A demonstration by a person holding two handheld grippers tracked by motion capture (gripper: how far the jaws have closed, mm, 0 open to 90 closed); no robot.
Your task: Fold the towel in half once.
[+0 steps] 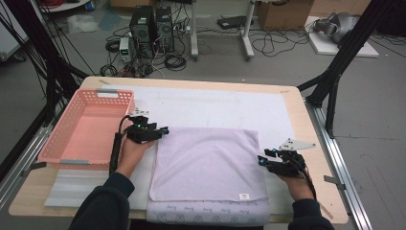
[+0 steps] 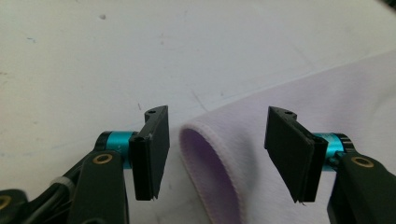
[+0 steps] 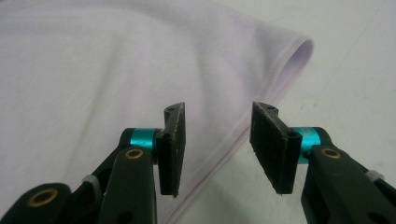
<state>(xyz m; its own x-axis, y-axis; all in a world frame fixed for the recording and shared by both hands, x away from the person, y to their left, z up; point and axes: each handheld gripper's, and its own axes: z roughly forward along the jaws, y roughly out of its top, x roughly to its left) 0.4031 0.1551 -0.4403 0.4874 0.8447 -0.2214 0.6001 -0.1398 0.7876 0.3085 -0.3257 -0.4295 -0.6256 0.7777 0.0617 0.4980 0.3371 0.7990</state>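
Nearest, the folded lilac towel (image 1: pixel 208 163) lies flat on the worktop (image 1: pixel 316 143), long axis running away from the person. Right tongs (image 3: pixel 217 144) straddle its hem, spread; left tongs (image 2: pixel 217 154) bracket its rolled corner, spread. Beyond sits a pink basket (image 1: pixel 62 143).
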